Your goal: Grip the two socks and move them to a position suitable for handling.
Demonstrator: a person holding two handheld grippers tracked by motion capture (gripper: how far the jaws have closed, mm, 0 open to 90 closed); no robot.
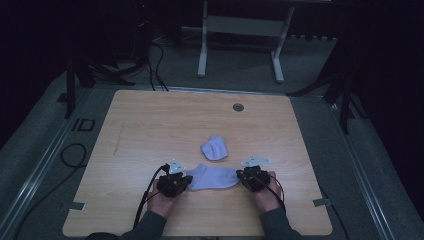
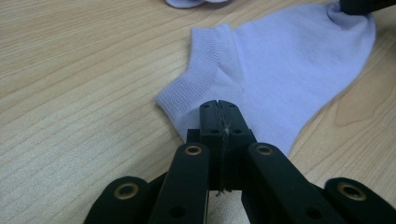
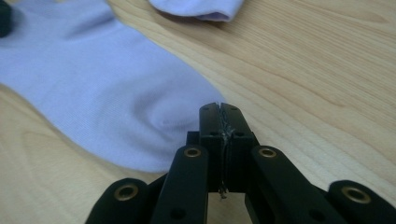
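The sock looks light, soft and limp; left gripper pinches its cuff end, right gripper its toe; hold the edges.

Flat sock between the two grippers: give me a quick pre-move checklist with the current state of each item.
1. Left gripper shut on the cuff end of the flat sock: ok.
2. Right gripper shut on the toe end: ok.
3. Sock lying spread on the table, no big folds: ok.
4. Second sock apart from the held one: ok.
5. How much fabric is caught in each grip: cannot tell.
6. Cables off the sock: ok.
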